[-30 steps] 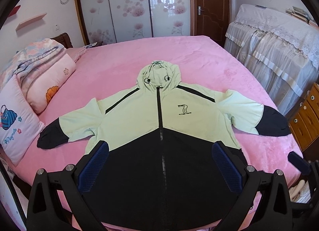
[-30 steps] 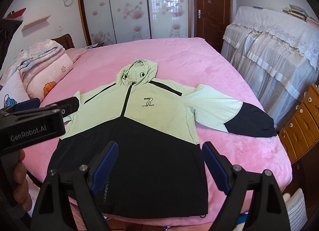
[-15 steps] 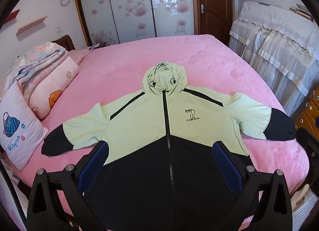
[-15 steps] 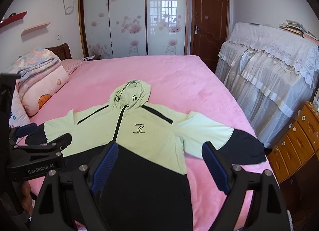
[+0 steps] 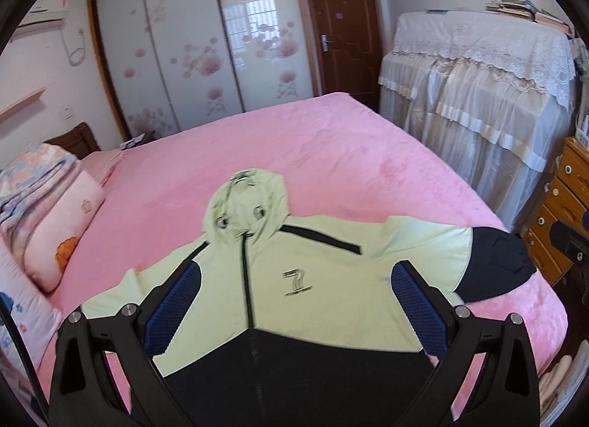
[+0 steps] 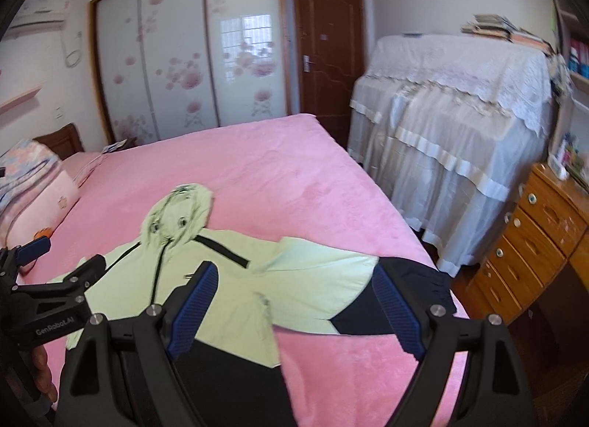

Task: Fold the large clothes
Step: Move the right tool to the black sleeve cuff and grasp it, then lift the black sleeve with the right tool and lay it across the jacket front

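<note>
Both views have risen and pulled back since a second ago: more wall and wardrobe now, less of the jacket's black hem. Right view has also swung rightward, toward the black-cuffed sleeve.

Jacket (image 5: pixel 313 301) lies face up, zipped, spread flat near the bed's (image 5: pixel 331 154) near edge. Hood (image 5: pixel 246 206) points toward the far edge, both sleeves out sideways. Upper half pale green, lower half black.

My left gripper (image 5: pixel 294 312) hangs above the chest, jaws wide apart, nothing between them. My right gripper (image 6: pixel 294 312) hangs over the armpit and sleeve (image 6: pixel 331 287) by the bed's right edge, jaws equally wide, holding nothing.

Pillows (image 5: pixel 48 228) stacked at the left edge. Wardrobe (image 5: pixel 191 47) beyond the far edge; lace-draped furniture (image 6: pixel 452 132) and wooden drawers (image 6: pixel 526 242) beyond the right edge.
</note>
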The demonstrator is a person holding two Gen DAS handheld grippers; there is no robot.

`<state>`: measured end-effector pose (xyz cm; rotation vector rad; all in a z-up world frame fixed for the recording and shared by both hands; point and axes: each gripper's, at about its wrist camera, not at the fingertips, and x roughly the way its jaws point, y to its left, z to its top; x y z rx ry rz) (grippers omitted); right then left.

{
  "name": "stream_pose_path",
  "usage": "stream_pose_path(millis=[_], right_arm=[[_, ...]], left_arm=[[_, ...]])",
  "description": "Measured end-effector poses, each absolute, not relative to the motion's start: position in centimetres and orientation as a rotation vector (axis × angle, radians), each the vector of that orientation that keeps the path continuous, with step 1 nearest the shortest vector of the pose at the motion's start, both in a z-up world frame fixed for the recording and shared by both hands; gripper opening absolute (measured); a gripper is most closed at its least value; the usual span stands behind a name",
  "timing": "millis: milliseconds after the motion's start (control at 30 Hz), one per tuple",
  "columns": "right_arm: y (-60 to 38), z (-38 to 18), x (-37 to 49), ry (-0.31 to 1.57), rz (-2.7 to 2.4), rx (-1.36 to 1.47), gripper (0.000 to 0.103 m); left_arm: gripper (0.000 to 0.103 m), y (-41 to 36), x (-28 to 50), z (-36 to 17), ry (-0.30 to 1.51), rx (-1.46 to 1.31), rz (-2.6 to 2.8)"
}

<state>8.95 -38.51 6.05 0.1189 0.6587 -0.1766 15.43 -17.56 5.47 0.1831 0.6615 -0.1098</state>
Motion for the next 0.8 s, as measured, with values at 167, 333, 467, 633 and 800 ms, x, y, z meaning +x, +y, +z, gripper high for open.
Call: stream_pose_path(millis=[167,333,467,633,800], right_arm=[[-44.8,3.0,10.0,0.71,-0.276,0.197,0.087],[-52.0,-0.8,11.5,0.797,-0.375,0.307,0.087],[-58.7,-5.3,12.9,0.898,-0.455,0.451,0.087],[-65.0,-12.1,14.0,1.014,-0.527,0.611,0.073],[-67.4,-17.7,14.6,1.097,-0.505,0.807,0.062]], left_arm=[[0.103,-22.3,18.3,3.5,0.645,0.193,-0.168],[0.103,-27.0,21.8,0.2,0.684,0.199,-0.206],[0.103,-29.9,24.3,-2.9,0.728,0.144,-0.235],[0.103,-33.5,25.9,-6.7,0.761,0.186,-0.289],[0.103,-35.7,26.0,-8.9,0.728,0.213,-0.293]])
